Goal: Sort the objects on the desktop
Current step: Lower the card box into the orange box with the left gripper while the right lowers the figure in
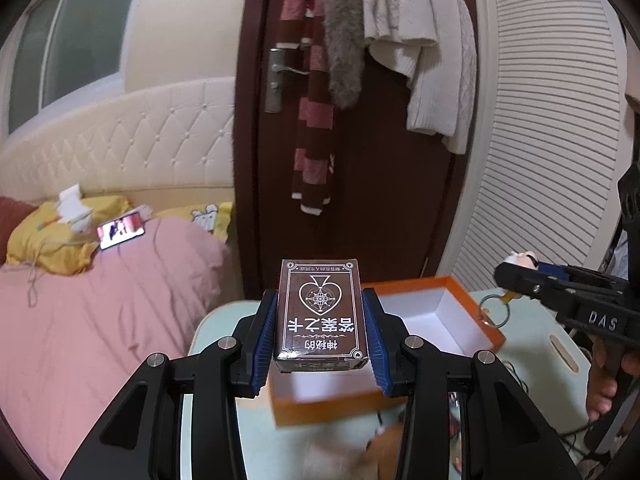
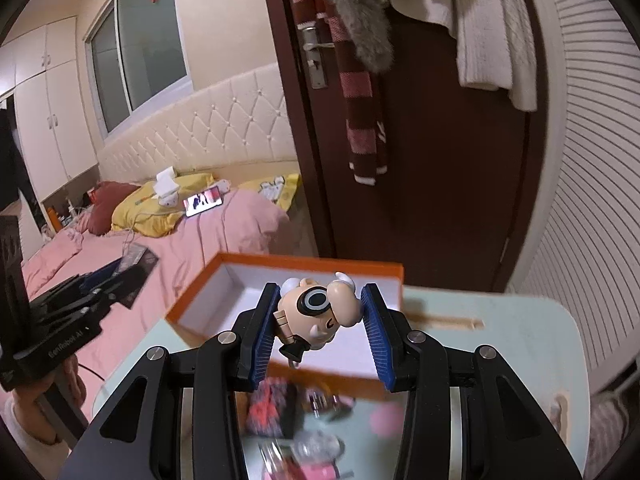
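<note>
My left gripper (image 1: 321, 332) is shut on a dark brown card box (image 1: 320, 316) with a spade emblem, held above the open orange box (image 1: 436, 312) with a white inside. My right gripper (image 2: 320, 320) is shut on a small beige toy figure keychain (image 2: 316, 312), held over the same orange box (image 2: 224, 292). In the left wrist view the right gripper (image 1: 516, 280) comes in from the right with the toy's key ring (image 1: 494, 310) hanging over the box's right edge. In the right wrist view the left gripper (image 2: 100, 292) is at the left with the card box.
The orange box stands on a pale green table (image 2: 520, 332). Blurred small objects (image 2: 276, 408) lie on the table in front of the box. A bed with pink bedding (image 1: 100, 320) is to the left. A dark door (image 1: 380, 184) with hanging scarves is behind.
</note>
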Action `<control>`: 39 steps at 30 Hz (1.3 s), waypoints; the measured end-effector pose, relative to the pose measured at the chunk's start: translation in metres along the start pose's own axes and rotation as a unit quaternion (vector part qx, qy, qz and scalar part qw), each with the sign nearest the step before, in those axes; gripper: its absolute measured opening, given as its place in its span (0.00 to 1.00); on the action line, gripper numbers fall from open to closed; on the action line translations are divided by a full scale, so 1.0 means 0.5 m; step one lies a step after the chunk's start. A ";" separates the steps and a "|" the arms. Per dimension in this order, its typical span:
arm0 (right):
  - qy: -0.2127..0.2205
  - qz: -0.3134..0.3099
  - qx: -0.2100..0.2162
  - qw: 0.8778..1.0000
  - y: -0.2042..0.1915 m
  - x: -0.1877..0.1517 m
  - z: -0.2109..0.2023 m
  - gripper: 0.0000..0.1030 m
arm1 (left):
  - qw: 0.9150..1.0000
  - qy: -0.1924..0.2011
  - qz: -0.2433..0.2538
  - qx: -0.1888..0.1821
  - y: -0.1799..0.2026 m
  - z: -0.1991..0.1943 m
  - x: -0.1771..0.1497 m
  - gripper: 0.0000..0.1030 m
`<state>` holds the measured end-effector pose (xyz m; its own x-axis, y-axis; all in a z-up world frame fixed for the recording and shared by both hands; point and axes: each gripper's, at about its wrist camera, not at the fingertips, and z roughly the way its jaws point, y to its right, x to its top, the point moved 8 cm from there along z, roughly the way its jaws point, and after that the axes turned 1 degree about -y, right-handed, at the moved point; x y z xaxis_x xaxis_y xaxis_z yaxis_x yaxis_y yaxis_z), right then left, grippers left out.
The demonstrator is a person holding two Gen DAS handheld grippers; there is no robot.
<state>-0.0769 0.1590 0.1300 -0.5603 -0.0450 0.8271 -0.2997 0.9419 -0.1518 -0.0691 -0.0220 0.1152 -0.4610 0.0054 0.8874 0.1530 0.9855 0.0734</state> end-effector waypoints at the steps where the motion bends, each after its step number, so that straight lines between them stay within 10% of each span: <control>1: 0.002 -0.002 0.000 1.000 -0.003 0.010 0.011 0.42 | 1.000 -0.005 0.002 -0.001 0.005 0.017 0.004 0.38; 15: -0.083 -0.008 -0.058 0.995 0.026 -0.034 0.197 0.42 | 0.989 -0.146 0.010 0.007 0.040 0.220 -0.083 0.38; 39: -0.109 -0.058 -0.116 0.986 0.037 -0.086 0.246 0.42 | 0.984 -0.177 0.019 0.009 0.068 0.246 -0.114 0.38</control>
<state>-0.1532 0.1373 0.0252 -0.6920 -0.2041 0.6924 -0.2012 0.9757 0.0865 -0.1454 0.0321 0.0112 -0.7307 0.0983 0.6756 0.1628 0.9861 0.0327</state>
